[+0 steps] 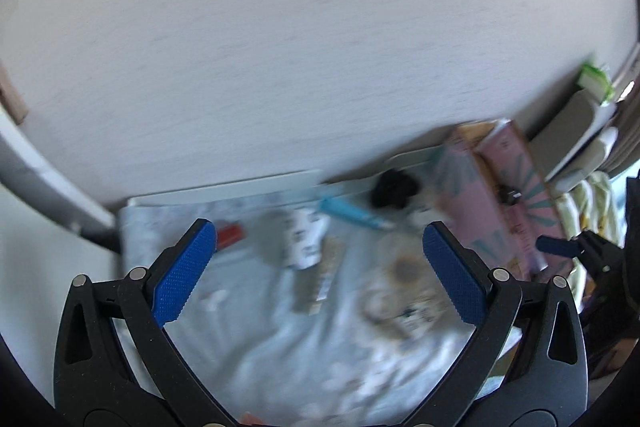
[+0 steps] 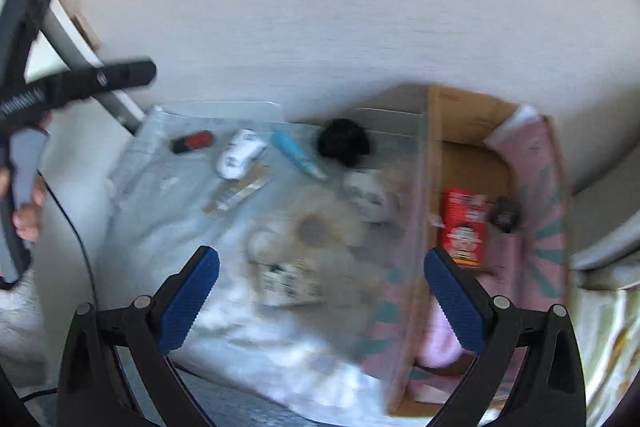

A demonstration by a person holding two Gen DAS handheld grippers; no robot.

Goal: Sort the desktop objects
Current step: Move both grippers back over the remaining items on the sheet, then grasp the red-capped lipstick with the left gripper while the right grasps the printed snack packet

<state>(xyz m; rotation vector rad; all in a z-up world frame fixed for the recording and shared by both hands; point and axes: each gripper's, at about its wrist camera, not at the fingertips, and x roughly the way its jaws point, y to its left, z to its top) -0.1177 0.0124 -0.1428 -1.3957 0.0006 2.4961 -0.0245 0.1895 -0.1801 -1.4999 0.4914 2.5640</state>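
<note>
Both views are blurred by motion. A pale blue cloth (image 2: 168, 211) covers the desk and carries loose items: a red and black piece (image 2: 192, 142), a white patterned bottle (image 2: 240, 153), a blue tube (image 2: 298, 155), a black clump (image 2: 344, 141) and a flat strip (image 2: 236, 195). On the right stands an open pink cardboard box (image 2: 536, 155) holding a red packet (image 2: 464, 227). My right gripper (image 2: 320, 299) hangs open above the cloth, empty. My left gripper (image 1: 320, 271) is also open and empty over the same cloth (image 1: 240, 327), with the bottle (image 1: 304, 243) and tube (image 1: 352, 215) ahead.
A white wall (image 2: 320, 7) rises behind the desk. A hand (image 2: 28, 215) holds the other gripper's black handle at the far left of the right wrist view. White and green items (image 1: 596, 83) are stacked beyond the box (image 1: 500, 195).
</note>
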